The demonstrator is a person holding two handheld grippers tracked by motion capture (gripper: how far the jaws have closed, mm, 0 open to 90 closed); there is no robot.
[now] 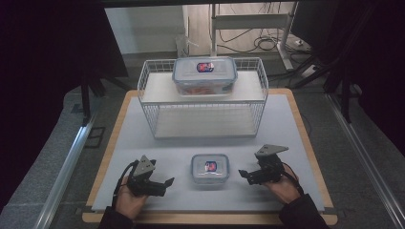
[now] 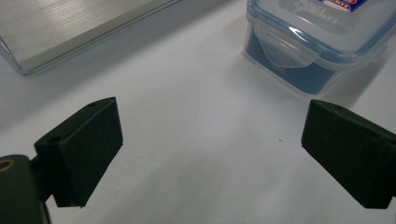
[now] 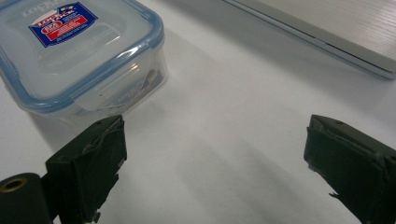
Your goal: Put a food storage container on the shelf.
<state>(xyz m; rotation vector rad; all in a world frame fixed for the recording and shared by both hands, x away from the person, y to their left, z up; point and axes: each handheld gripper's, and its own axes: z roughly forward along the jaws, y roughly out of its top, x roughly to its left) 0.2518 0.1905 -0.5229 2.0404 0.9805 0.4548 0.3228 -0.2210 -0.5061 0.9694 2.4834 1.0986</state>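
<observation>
The small lidded container (image 1: 210,169), clear plastic with a blue-rimmed snap lid and a red-and-blue label, sits on the near middle of the counter (image 1: 143,143), a smooth pale grey mat over a wooden board. The left tongs (image 1: 166,183) and right tongs (image 1: 242,175) flank it, each near but apart, black padded jaws spread and empty. Farther back, a white wire rack (image 1: 153,90) carries a larger matching container (image 1: 204,75) on its flat top.

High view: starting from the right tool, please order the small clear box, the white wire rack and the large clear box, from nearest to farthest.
1. Small clear plastic box with blue-rimmed lid: front centre, beside the right tool.
2. White wire rack: behind it.
3. Large clear plastic box: on the rack's top.
</observation>
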